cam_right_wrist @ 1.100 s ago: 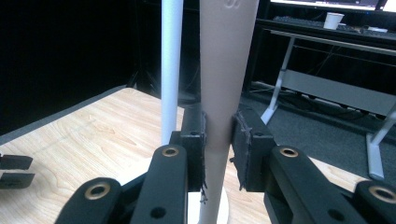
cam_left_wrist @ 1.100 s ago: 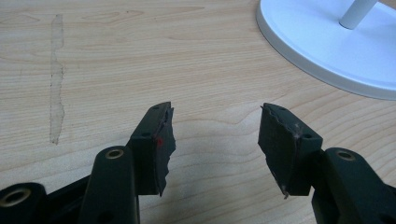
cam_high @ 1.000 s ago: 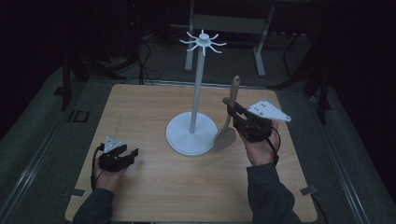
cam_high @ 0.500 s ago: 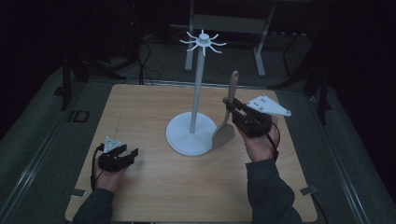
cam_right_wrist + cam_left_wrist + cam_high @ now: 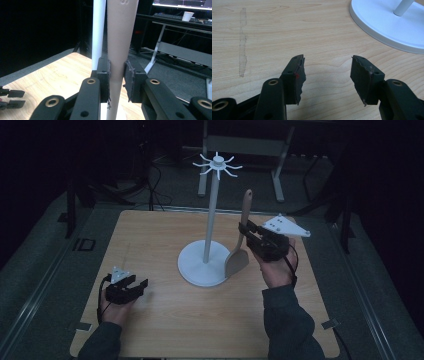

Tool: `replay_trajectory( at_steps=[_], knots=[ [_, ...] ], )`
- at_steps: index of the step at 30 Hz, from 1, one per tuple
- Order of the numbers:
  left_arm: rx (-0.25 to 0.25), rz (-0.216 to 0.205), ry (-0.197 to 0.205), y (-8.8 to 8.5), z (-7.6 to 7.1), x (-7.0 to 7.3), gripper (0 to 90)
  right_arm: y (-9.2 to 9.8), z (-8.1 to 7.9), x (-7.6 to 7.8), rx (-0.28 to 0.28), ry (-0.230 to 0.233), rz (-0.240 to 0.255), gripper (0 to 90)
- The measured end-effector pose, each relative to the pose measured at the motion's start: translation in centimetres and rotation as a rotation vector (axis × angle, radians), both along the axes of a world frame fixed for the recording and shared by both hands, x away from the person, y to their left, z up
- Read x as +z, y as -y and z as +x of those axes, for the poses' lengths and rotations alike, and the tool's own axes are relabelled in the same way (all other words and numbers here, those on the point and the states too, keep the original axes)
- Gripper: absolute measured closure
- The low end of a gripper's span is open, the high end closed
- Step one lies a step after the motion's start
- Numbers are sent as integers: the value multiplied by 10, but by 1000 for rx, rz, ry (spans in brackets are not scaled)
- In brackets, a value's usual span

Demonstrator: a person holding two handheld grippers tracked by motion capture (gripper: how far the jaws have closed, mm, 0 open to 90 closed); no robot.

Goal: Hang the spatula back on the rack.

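Table [image 5: 165,330]: light wood, scuffed | white stand [image 5: 209,265] ctr | room dark

- I'm working in what looks like a lab or recording room, kept dark around one lit wooden worktop [image 5: 150,230].
- Behind it I see a metal-framed desk [image 5: 175,27] with a monitor [image 5: 182,3], a keyboard and a paper cup [image 5: 187,16].
- Cables [image 5: 155,185] trail over the grey carpeted floor [image 5: 45,270].

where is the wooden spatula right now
In the high view the wooden spatula stands upright right of centre, clamped in the right gripper, its blade beside the white stand's base.
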State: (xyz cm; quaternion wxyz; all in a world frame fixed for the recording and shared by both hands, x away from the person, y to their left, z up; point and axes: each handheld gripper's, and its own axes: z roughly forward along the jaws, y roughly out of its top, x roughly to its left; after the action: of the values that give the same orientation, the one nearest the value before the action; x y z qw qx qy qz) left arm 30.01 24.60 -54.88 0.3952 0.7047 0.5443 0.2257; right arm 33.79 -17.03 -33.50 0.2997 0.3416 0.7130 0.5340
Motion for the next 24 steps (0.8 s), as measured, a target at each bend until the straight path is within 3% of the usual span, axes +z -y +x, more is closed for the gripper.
replay_trajectory(
  at_steps=[24],
  knots=[
    [2,-3,-1,0,0,0,451,-4,16,17,53,-29,32,753]
  ],
)
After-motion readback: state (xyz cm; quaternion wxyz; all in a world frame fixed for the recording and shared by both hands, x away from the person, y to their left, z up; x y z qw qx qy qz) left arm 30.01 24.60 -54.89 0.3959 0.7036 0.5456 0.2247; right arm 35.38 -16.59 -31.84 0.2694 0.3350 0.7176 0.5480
